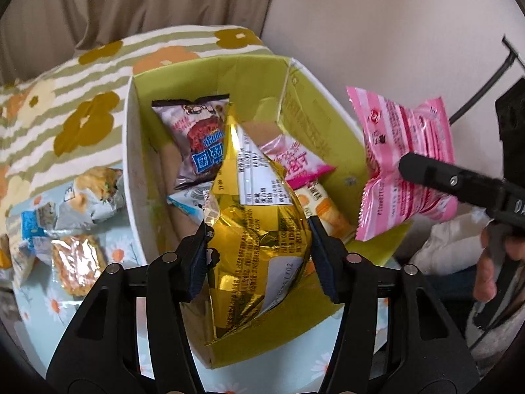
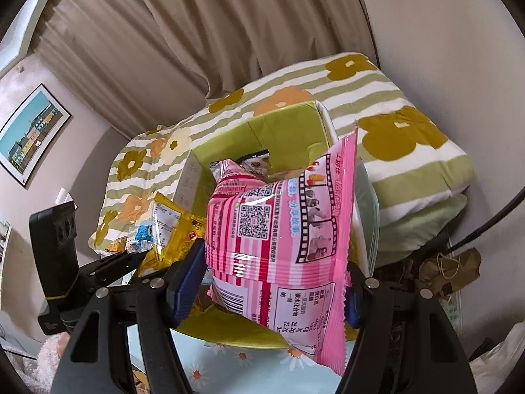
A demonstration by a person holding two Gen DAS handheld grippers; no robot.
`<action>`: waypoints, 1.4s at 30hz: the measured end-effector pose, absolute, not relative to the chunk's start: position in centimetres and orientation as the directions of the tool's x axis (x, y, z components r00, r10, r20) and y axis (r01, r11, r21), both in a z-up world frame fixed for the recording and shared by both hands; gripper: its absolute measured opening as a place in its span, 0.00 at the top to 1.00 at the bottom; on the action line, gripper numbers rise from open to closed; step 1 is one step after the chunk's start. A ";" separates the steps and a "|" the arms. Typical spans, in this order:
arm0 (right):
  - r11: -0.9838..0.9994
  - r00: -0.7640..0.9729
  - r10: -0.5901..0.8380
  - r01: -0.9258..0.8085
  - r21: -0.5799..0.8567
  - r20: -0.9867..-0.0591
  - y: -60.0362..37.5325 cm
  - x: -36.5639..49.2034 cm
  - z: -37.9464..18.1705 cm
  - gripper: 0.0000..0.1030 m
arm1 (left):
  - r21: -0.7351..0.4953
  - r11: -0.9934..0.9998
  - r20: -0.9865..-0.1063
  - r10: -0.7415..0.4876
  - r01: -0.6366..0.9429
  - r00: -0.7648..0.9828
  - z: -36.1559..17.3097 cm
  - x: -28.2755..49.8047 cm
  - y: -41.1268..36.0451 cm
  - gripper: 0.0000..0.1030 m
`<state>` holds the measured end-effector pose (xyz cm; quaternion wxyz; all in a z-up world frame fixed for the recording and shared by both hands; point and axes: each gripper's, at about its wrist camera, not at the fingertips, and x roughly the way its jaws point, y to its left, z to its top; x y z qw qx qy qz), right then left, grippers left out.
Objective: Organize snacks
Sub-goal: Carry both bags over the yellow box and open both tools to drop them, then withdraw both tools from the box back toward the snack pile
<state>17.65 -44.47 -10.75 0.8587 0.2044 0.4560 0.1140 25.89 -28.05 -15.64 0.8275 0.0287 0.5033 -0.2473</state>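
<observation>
A green-lined cardboard box (image 1: 311, 124) stands open on the table and holds several snack packets, among them a brown-and-white one (image 1: 200, 138) and a pink one (image 1: 295, 161). A puffed gold foil packet (image 1: 259, 229) stands upright in the box between the fingers of my left gripper (image 1: 259, 256); the pads flank it without squeezing. To the right, over the box's rim, my right gripper (image 2: 272, 279) is shut on a pink striped packet (image 2: 282, 246), which hangs above the box (image 2: 282, 124). In the left wrist view that pink packet (image 1: 403, 151) sits clamped by a black finger (image 1: 433, 177).
Loose snack packets (image 1: 88, 197) lie on the daisy tablecloth (image 1: 55, 305) left of the box. A striped floral cushion (image 1: 82, 98) lies behind the box, with a curtain and wall beyond. A person's hand (image 1: 489, 262) holds the right gripper's handle.
</observation>
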 end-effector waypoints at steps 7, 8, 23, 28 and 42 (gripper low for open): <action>0.884 0.547 0.393 -0.002 0.468 -0.739 -44.3 17.7 -11.3 0.37 | -0.163 0.885 -0.854 -0.348 0.436 0.387 -15.2 24.9 -27.5 0.03; 0.884 0.546 0.392 -0.001 0.468 -0.740 -44.3 17.8 -11.4 0.37 | -0.165 0.884 -0.850 -0.352 0.437 0.392 -14.9 24.8 -27.1 0.03; 0.891 0.512 0.400 -0.025 0.453 -0.760 -42.2 20.9 -12.0 0.37 | -0.137 0.912 -0.825 -0.321 0.387 0.464 -13.1 24.8 -23.3 0.03; 0.888 0.499 0.408 -0.022 0.460 -0.765 -41.7 22.6 -12.4 0.36 | -0.132 0.918 -0.824 -0.311 0.374 0.473 -13.1 24.7 -22.8 0.03; 0.968 0.580 0.233 -0.058 0.246 -0.781 -39.9 22.1 -11.3 0.01 | -0.146 0.933 -0.814 -0.303 0.329 0.497 -12.8 24.3 -20.9 0.03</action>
